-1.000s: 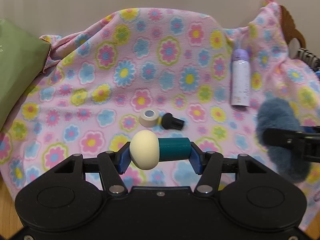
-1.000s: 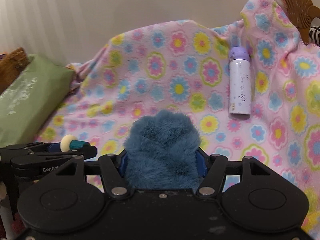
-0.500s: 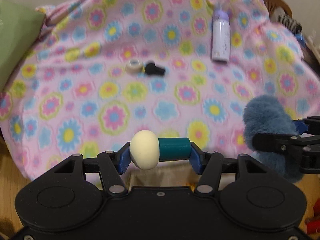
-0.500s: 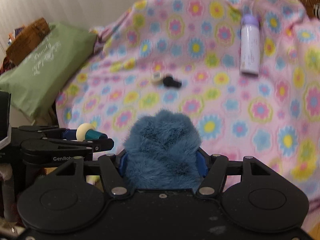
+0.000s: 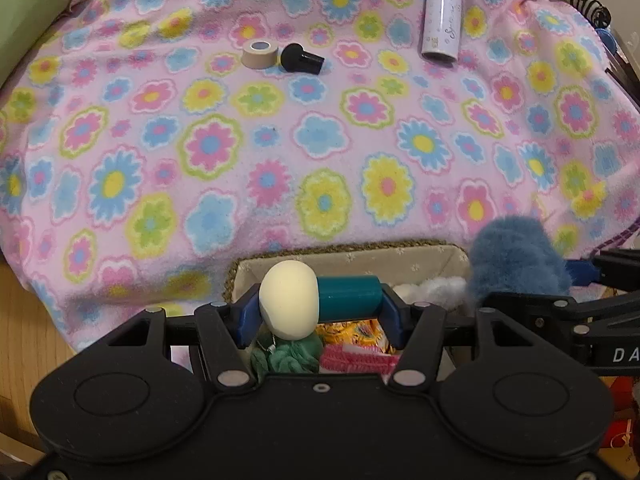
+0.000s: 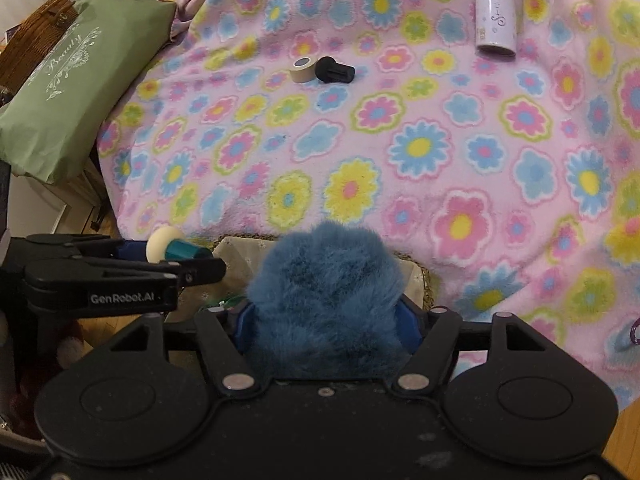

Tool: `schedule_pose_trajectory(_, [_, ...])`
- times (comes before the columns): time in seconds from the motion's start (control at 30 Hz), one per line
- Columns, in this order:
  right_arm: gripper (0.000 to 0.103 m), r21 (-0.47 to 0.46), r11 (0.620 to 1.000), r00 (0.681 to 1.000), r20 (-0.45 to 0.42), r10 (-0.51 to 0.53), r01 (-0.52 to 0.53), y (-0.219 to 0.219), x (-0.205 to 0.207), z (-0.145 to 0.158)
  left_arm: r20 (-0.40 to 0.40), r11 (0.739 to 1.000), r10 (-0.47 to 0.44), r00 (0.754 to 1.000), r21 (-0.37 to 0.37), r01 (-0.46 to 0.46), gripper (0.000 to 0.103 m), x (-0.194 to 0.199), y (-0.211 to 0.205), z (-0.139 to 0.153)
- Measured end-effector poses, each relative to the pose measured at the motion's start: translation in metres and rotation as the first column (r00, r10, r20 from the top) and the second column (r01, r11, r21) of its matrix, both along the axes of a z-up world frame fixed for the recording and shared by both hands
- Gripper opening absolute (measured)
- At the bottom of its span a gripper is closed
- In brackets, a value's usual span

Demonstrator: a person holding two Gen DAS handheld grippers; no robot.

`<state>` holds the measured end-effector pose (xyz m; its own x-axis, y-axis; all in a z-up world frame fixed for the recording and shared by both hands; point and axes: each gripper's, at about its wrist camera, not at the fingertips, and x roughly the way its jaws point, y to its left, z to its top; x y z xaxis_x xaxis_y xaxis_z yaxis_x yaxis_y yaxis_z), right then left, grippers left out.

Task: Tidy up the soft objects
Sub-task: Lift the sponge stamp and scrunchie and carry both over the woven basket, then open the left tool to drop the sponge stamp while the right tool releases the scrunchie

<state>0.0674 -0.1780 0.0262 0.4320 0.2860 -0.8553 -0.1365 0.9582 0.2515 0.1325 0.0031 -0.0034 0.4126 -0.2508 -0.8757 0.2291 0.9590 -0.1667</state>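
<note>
Over the lined basket (image 5: pixel 352 258) at the near edge of the flowered blanket (image 5: pixel 320 140), my right hand-held gripper (image 6: pixel 326 322) is opening around the blue furry toy (image 6: pixel 326 288), which looks light and squashy and is best pinched mid-body. My left hand-held gripper (image 5: pixel 318 312) clamps the cream-and-teal mushroom toy (image 5: pixel 316 298) end to end; I judge it light and yielding. The left gripper's side reads "GenRobot.AI"; the green cushion (image 6: pixel 64 96) reads "Beauty".
</note>
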Motion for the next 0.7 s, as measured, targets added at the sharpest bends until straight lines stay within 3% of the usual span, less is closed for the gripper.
schedule_pose_trajectory(0.3, [0.079,-0.007,1.000,1.000,0.016,0.023,-0.023,0.0022,0.0020,0.0022,-0.030,1.000,-0.011,0.999,0.013,0.011,0.061,-0.0016,-0.0009,-0.0071])
schedule_pose_trajectory(0.7, [0.079,-0.017,1.000,0.999,0.039,0.020,-0.019,-0.0006,0.0016,0.0057,-0.043,1.000,-0.025,0.999,0.003,0.025,0.062,-0.0036,-0.0020,-0.0089])
